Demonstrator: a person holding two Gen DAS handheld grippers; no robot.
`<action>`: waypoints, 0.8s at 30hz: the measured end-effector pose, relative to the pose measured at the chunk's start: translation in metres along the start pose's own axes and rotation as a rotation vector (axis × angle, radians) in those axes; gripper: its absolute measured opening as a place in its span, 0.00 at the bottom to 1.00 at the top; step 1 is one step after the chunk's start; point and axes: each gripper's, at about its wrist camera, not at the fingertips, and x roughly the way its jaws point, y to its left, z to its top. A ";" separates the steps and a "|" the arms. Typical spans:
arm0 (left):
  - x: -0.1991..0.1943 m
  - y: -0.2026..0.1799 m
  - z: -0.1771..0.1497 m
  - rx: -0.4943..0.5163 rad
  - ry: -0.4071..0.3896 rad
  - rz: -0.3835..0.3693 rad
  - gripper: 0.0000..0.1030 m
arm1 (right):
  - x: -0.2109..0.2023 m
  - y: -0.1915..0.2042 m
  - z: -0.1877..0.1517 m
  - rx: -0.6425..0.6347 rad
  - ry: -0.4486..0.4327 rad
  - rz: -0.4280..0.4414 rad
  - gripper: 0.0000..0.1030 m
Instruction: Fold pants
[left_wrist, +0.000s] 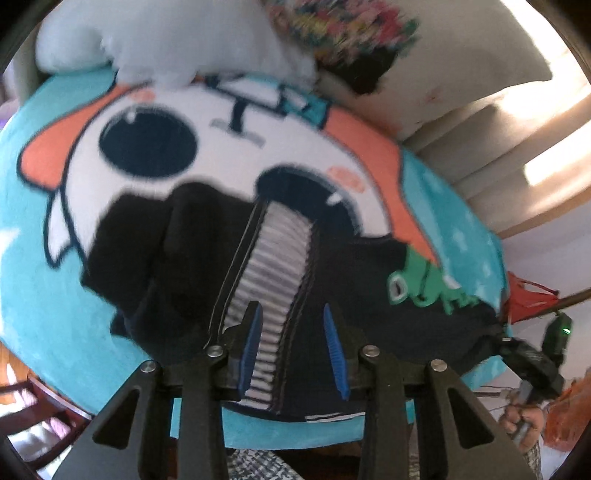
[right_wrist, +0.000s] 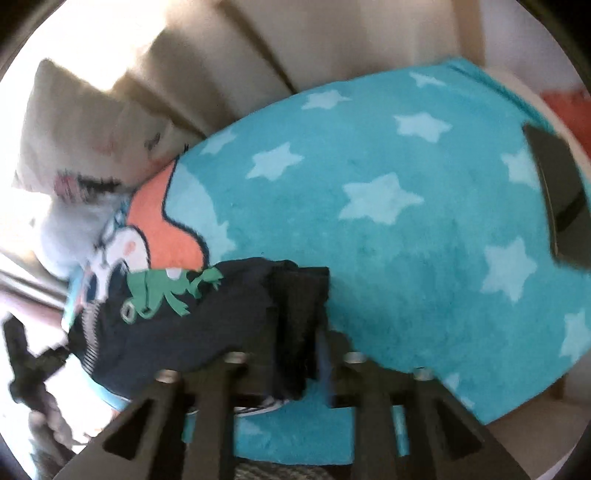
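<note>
Two wrist views show dark pants (left_wrist: 177, 258) lying on a turquoise cartoon blanket (left_wrist: 33, 229). Left view, lower centre: the left gripper (left_wrist: 293, 350) stands with its blue-padded jaws apart, straddling the striped side panel (left_wrist: 277, 266) of the pants without closing on it. Right view, lower centre: the right gripper (right_wrist: 314, 354) appears to pinch a dark fold of the pants, though motion blur hides the fingertips. A green frog print (right_wrist: 162, 291) shows at centre left.
</note>
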 end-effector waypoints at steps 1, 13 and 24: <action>0.005 0.004 -0.003 -0.017 0.015 0.006 0.32 | -0.004 -0.007 0.000 0.034 -0.022 0.018 0.63; 0.005 0.009 -0.016 -0.072 0.002 0.028 0.32 | 0.036 0.006 -0.003 0.019 0.020 0.131 0.56; -0.016 -0.003 -0.015 -0.075 -0.088 0.069 0.32 | 0.010 0.015 0.019 -0.038 -0.018 0.129 0.15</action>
